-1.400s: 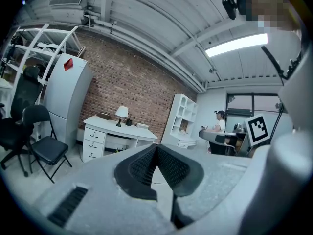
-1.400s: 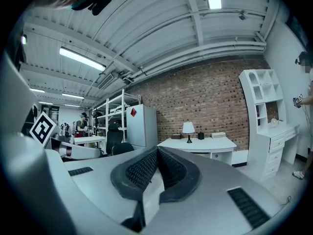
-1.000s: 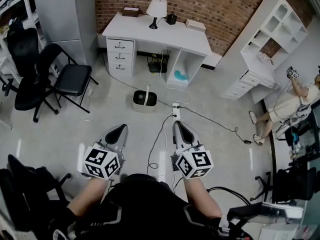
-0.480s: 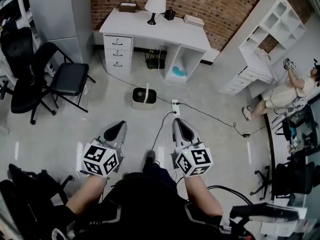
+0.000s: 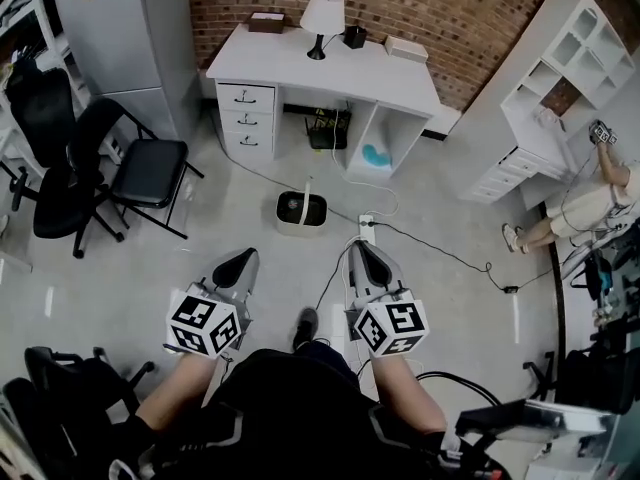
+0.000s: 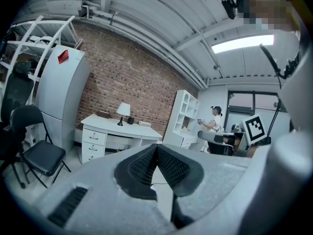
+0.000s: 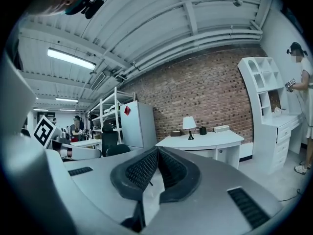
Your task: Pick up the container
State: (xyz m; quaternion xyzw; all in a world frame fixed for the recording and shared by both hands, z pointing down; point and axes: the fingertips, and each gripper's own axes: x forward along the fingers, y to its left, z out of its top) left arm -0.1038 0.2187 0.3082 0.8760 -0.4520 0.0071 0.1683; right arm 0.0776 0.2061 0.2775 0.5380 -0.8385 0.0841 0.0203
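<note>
Container (image 5: 301, 208): untouched; approach, grasp and lift all appear still to do.
Left tongs (image 5: 238, 260): closed, empty.
Right tongs (image 5: 362, 253): closed, empty.
Position: container on the floor (image 5: 120, 268) in front of the tabletop (image 5: 330, 63), well apart from both tongs.
Head view: alone shows the container.
Gripper views: tong tips meeting, tabletop and lamp (image 7: 189, 124); no container.

1. Floor (image 5: 130, 268): grey; carries container (image 5: 301, 208), power strip (image 5: 366, 230), cable (image 5: 440, 253), folding chair (image 5: 150, 168), office chair (image 5: 55, 173), desk (image 5: 300, 68).
2. Desk: white; carries lamp (image 5: 322, 18), brown box (image 5: 266, 22), cup (image 5: 353, 37), white box (image 5: 405, 48).
</note>
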